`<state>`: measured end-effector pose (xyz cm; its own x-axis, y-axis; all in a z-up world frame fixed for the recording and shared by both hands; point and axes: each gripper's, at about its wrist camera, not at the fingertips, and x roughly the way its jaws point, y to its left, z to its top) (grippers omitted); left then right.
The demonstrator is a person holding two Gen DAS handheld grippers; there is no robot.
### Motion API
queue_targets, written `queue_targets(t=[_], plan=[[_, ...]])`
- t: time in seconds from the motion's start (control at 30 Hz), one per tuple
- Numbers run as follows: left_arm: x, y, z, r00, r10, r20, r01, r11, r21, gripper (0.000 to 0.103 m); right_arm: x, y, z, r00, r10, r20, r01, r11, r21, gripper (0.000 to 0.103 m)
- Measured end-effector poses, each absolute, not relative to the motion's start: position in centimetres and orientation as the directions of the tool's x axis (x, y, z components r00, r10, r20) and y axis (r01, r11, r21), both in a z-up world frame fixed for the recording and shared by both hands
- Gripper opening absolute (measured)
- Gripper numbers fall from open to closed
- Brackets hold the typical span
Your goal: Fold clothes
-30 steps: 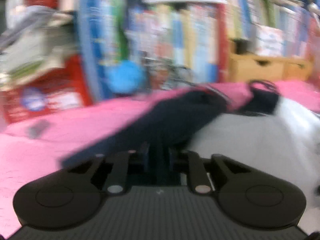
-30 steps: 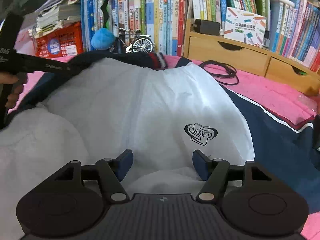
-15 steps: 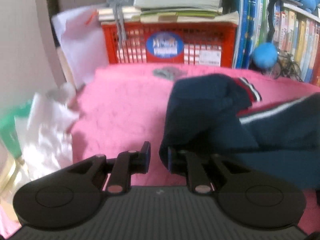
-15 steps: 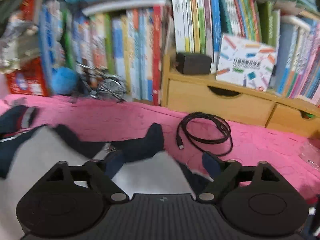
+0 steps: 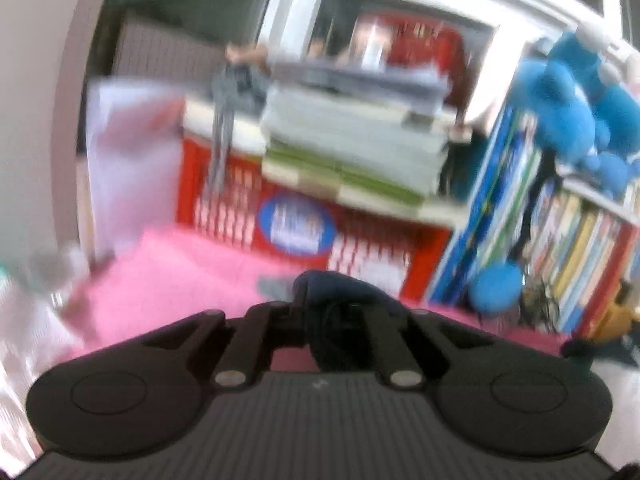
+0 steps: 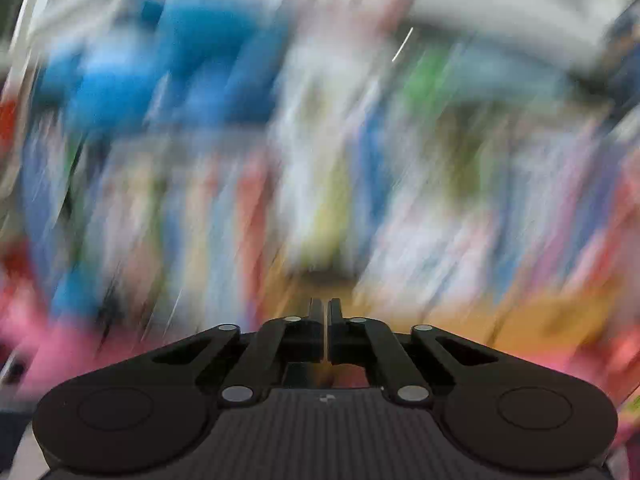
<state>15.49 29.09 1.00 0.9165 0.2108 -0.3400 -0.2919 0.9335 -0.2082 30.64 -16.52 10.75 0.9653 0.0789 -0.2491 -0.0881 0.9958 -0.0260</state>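
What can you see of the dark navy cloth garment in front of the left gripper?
Only a small, blurred part of the dark navy cloth garment shows. It bunches into a soft, rounded fold that rises between the fingers of the left gripper, whose jaws stand nearly shut and pinch it. It looks like soft fabric and sits just over the pink fuzzy blanket. No stripes or trim can be made out.

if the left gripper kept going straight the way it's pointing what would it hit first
Probably the red crate under the stack of books, at the far edge of the pink cover. The left gripper is shut on dark navy cloth. The picture is blurred, so depth is a guess.
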Motion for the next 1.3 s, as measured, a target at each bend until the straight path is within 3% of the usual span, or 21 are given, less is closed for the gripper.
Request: queue_targets(t=[0.1,0.17,0.27,0.3,0.43,0.47,0.57,0.7,0.73,0.77,0.8,0.83,0.97,1.03,1.13,1.3], plan=[[15.6,29.3,-0.4,0.866,0.223,-0.448,-0.322,0.934,-0.157,0.010,32.1,-18.1,10.8,0.944,0.046,-0.326,-0.055,0.998,-0.017,0.010],[15.2,29.4,-2.3,0.806,0.232,-0.544,-0.338,0.936,-0.101,0.015,32.7,-18.8,9.0,0.875,0.123,-0.468,-0.123,0.992,0.031,0.014],[13.9,29.5,-4.6,0.743,0.238,-0.626,-0.323,0.946,-0.024,0.027,31.8,-18.6,6.3,0.773,0.235,-0.590,-0.213,0.971,0.108,0.018],[13.3,29.5,-5.1,0.733,0.236,-0.637,-0.308,0.951,-0.002,0.038,31.1,-18.1,5.7,0.747,0.261,-0.612,-0.244,0.963,0.113,0.021],[11.0,29.6,-3.7,0.770,0.216,-0.600,-0.259,0.966,0.016,0.041,28.9,-15.2,4.4,0.695,0.276,-0.664,-0.323,0.945,0.055,0.032],[10.7,29.5,-2.7,0.807,0.193,-0.559,-0.233,0.973,-0.001,0.045,28.5,-14.6,4.0,0.687,0.281,-0.671,-0.340,0.939,0.045,0.032],[10.7,28.6,0.0,0.888,0.119,-0.444,-0.147,0.989,-0.029,0.084,27.9,-13.1,2.6,0.679,0.282,-0.678,-0.370,0.929,0.016,0.035],[16.6,25.6,-1.0,0.858,0.141,-0.493,-0.100,0.989,0.109,0.087,27.4,-12.1,1.0,0.680,0.255,-0.688,-0.363,0.932,-0.013,0.036],[18.7,25.0,-2.2,0.831,0.177,-0.527,-0.103,0.981,0.166,0.087,27.2,-12.0,0.7,0.687,0.252,-0.682,-0.364,0.931,-0.022,0.036],[20.4,24.6,-3.4,0.802,0.203,-0.562,-0.104,0.974,0.203,0.072,26.9,-11.8,0.6,0.694,0.250,-0.676,-0.365,0.930,-0.031,0.037],[21.9,24.5,-4.5,0.771,0.222,-0.597,-0.103,0.968,0.227,0.028,26.8,-11.8,0.5,0.697,0.250,-0.672,-0.367,0.930,-0.035,0.038],[22.7,24.6,-5.0,0.757,0.223,-0.615,-0.110,0.970,0.217,0.014,26.7,-11.9,0.5,0.698,0.251,-0.671,-0.368,0.929,-0.035,0.040],[20.2,26.2,-1.9,0.827,0.233,-0.511,-0.180,0.972,0.151,0.010,27.0,-12.6,1.7,0.680,0.293,-0.673,-0.382,0.924,0.016,0.045],[18.5,27.5,0.0,0.845,0.292,-0.448,-0.245,0.956,0.160,0.008,28.0,-12.2,3.2,0.649,0.378,-0.661,-0.402,0.907,0.123,0.058],[16.1,30.2,1.4,0.853,0.329,-0.406,-0.312,0.944,0.110,0.006,30.4,-8.6,4.8,0.605,0.445,-0.660,-0.455,0.874,0.172,0.097],[12.9,34.2,1.1,0.832,0.323,-0.450,-0.365,0.931,-0.006,0.005,34.5,-0.4,3.4,0.662,0.244,-0.709,-0.399,0.915,-0.059,0.095]])
